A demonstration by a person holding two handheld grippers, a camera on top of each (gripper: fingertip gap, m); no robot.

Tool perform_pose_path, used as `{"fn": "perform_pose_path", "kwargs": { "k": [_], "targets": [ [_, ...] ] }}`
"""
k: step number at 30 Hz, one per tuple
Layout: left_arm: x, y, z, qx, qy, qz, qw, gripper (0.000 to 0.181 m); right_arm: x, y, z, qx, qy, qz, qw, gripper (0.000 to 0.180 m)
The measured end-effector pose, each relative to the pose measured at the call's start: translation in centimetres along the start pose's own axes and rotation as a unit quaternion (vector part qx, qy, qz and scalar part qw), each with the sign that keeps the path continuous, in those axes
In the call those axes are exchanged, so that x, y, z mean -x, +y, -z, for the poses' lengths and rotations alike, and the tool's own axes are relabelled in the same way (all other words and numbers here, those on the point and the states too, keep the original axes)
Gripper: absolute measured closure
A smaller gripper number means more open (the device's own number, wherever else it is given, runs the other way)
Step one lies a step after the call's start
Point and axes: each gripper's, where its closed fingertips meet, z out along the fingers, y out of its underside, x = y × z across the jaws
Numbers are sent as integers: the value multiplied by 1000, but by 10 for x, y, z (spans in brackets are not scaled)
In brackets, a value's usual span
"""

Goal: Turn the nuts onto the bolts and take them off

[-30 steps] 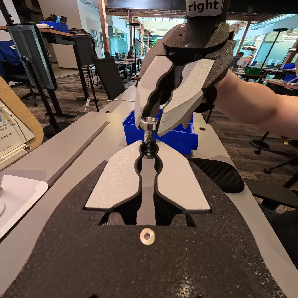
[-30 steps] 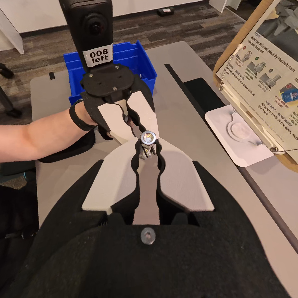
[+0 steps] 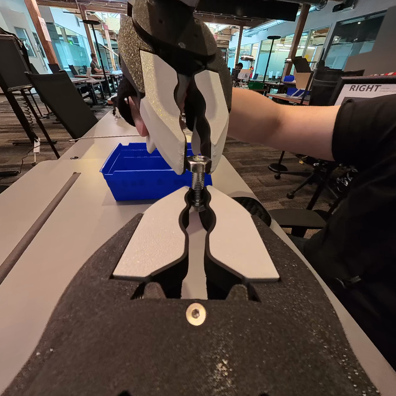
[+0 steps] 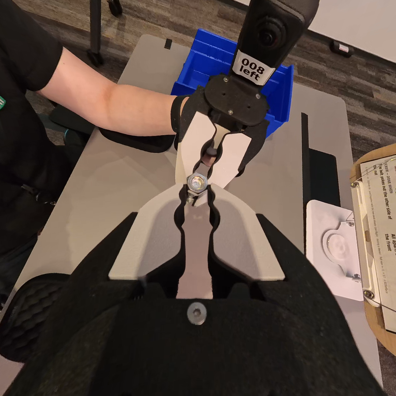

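1. Left wrist view: left gripper (image 3: 198, 200) clamps the bolt (image 3: 197, 188) low on its shank, upright, likely to steady it. Right gripper (image 3: 198, 169) pinches the nut (image 3: 198, 164) at the bolt's top, above the table (image 3: 53, 214), before the bin (image 3: 137, 177).
2. Right wrist view: right gripper (image 4: 196, 188) grips the nut (image 4: 196, 183) from above, seemingly for turning; left gripper (image 4: 198, 198) grasps the bolt (image 4: 190, 198) beneath.

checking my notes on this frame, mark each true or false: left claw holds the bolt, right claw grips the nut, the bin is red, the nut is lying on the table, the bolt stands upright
1. The left claw holds the bolt: true.
2. The right claw grips the nut: true.
3. The bin is red: false, it is blue.
4. The nut is lying on the table: false, it sits atop the bolt, in the air.
5. The bolt stands upright: true.
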Motion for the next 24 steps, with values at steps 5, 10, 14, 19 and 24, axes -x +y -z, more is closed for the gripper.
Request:
{"fn": "perform_pose_path", "kwargs": {
  "k": [5, 10, 14, 19, 24],
  "targets": [
    [2, 8, -3, 19, -2, 6, 1000, 172, 2, 10, 1, 60, -16, -3, 998, 152],
    [3, 16, -7, 41, -1, 10, 999, 171, 3, 15, 0, 124, -21, 12, 992, 152],
    [2, 20, -9, 49, 3, 15, 999, 171, 5, 15, -1, 159, -29, 29, 986, 156],
    [0, 20, -9, 53, 6, 12, 999, 171, 8, 20, -3, 205, -40, 36, 977, 159],
    [5, 22, -9, 61, -10, 8, 998, 171, 6, 23, -4, 224, -34, 20, 974, 162]
  ]
}}
